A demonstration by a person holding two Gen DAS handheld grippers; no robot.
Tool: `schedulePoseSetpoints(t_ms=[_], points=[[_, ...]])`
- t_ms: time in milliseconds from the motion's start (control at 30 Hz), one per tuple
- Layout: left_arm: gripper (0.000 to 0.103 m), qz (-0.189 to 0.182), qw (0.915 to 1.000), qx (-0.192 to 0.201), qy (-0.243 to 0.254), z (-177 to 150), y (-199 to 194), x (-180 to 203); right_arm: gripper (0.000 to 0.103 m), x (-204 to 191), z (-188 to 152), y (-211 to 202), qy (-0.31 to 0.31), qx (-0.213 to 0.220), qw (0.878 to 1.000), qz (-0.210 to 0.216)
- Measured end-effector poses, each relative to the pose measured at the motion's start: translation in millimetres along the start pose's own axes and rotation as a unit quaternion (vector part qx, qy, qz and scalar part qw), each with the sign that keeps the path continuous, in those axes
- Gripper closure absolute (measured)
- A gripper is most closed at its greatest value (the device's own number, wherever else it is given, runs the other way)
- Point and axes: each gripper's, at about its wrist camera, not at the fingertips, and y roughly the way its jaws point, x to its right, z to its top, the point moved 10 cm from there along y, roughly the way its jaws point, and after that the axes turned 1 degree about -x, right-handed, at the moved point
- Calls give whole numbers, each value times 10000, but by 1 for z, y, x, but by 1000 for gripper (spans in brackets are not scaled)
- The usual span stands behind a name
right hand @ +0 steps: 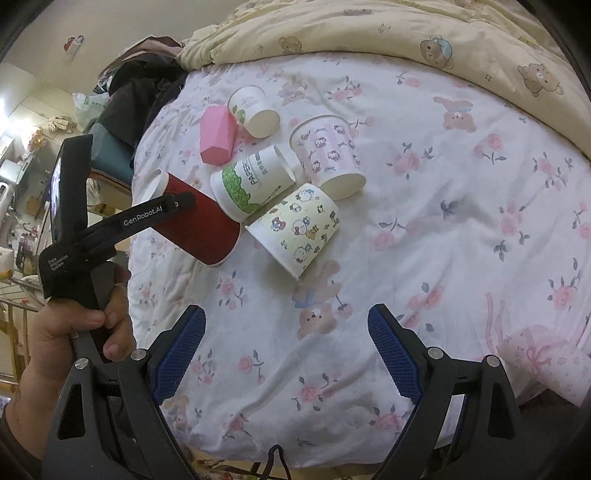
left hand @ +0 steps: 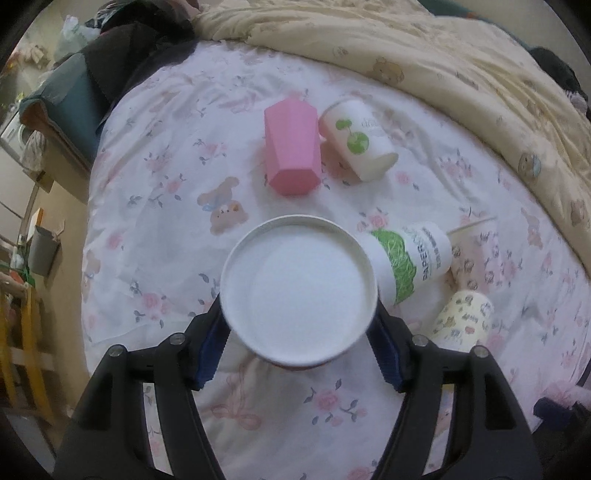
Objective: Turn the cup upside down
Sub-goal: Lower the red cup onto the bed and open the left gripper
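My left gripper [left hand: 299,325] is shut on a red paper cup [left hand: 300,291], whose white base faces the left wrist camera. In the right wrist view the same red cup [right hand: 201,225] hangs tilted in the left gripper's fingers [right hand: 162,212] just above the bed, mouth down towards the sheet. My right gripper [right hand: 286,345] is open and empty over the floral sheet, nearer than the cups.
Several other cups lie or stand on the sheet: a pink faceted cup [right hand: 218,136], a white cup with a green logo [right hand: 253,110], a green-grass paper cup [right hand: 251,181], a pink kitten cup [right hand: 328,155], a cream cartoon cup [right hand: 299,229]. A yellow quilt [right hand: 369,29] lies behind.
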Motion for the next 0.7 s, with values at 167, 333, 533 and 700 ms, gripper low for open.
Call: schedulePoseSetpoints(t_ms=[167, 333, 533, 700], points=[[18, 71, 9999, 75, -119, -1, 0, -9, 11, -3, -1, 0, -110, 35, 9999, -53], [18, -63, 9997, 49, -227, -9, -16, -20, 11, 0, 4, -3, -104, 107, 9997, -167], [18, 84, 9977, 435, -512, -24, -69, -45, 11, -16, 9, -16, -266, 379, 9989, 122], [16, -83, 9943, 865, -616, -45, -118, -54, 11, -32, 4, -24, -438, 492, 9973, 309]])
